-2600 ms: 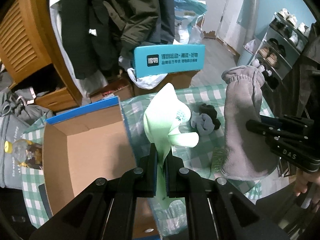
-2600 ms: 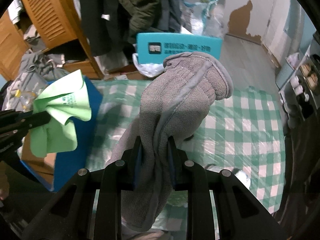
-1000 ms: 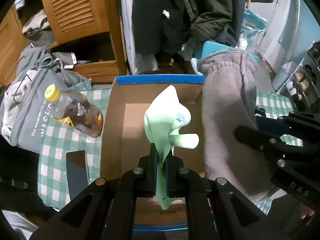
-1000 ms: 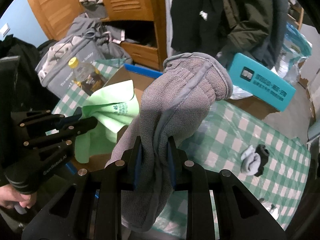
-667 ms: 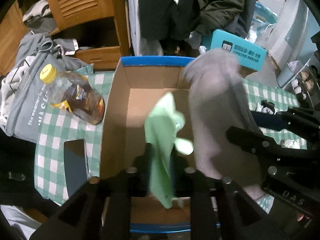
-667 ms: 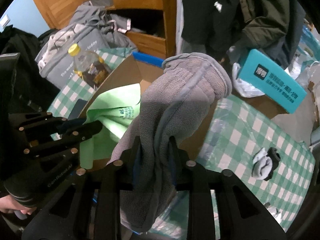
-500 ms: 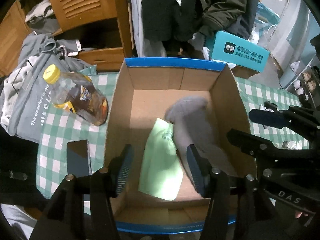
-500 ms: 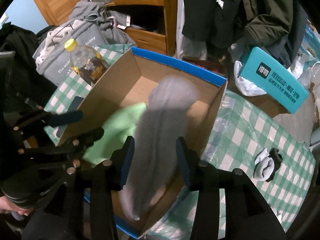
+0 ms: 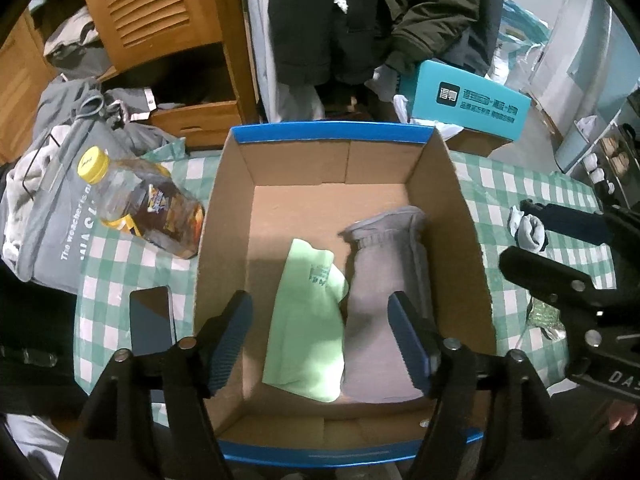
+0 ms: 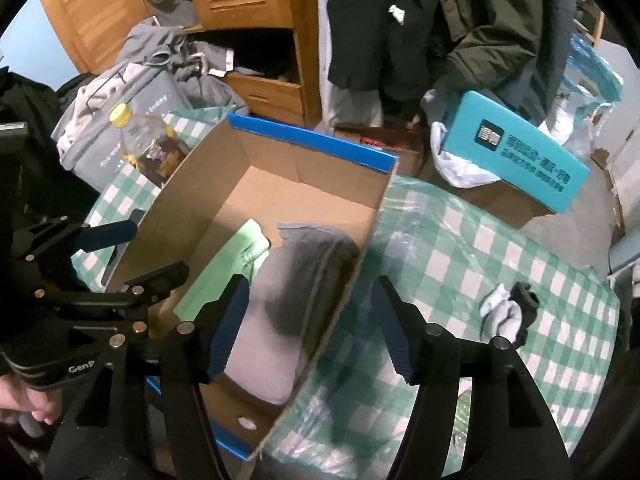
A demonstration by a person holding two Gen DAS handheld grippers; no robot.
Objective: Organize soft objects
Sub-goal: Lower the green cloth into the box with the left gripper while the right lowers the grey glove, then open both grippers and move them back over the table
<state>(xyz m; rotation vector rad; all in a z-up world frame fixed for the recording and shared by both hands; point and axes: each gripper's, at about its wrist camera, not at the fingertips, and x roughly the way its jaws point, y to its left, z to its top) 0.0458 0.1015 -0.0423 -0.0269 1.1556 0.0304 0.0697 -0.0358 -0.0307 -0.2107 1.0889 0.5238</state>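
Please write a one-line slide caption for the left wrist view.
Open left gripper above the cardboard box, green cloth and grey glove lying inside.

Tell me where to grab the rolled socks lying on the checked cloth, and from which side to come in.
Grip the socks across the bundle's middle, where the grey and black parts meet. Come from above with the right tool, which is nearer. The bundle lies low on the cloth with bare cloth around it, so a top-down pinch probably suits.

A yellow-capped bottle (image 9: 140, 210) is lying on the checked tabletop (image 9: 104, 256), a dark phone (image 9: 151, 320) nearer; a teal box (image 9: 468, 106) is standing far right.
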